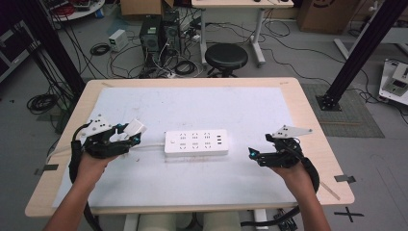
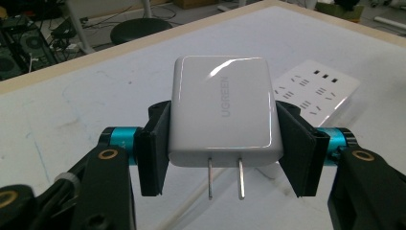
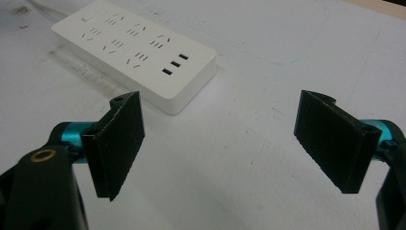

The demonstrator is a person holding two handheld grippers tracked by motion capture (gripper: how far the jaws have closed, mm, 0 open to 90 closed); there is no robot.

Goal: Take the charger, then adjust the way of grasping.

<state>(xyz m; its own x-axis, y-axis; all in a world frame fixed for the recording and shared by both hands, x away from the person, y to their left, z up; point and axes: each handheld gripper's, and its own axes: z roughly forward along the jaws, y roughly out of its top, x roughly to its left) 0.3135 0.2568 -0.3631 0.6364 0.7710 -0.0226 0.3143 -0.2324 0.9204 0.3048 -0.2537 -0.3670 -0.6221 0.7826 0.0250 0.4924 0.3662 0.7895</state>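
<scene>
White glossy rectangular plug-in charger [image 2: 223, 112], two metal prongs [image 2: 225, 178] showing at its underside, sits clamped between the pads of the left gripper [image 1: 129, 133], held off the table at the left side. Target looks like the white plastic six-outlet power strip [image 1: 196, 142], lying flat mid-table with its long axis running left-right; it lies to the right of the charger, near but apart. Left hand is plainly the nearer and carries the load. Right gripper [image 3: 225, 139] has its jaws spread wide, nothing between them, hovering right of the strip's USB end. White table mat [image 1: 192, 106] gives open room around the strip; the mat's edges are well off.
</scene>
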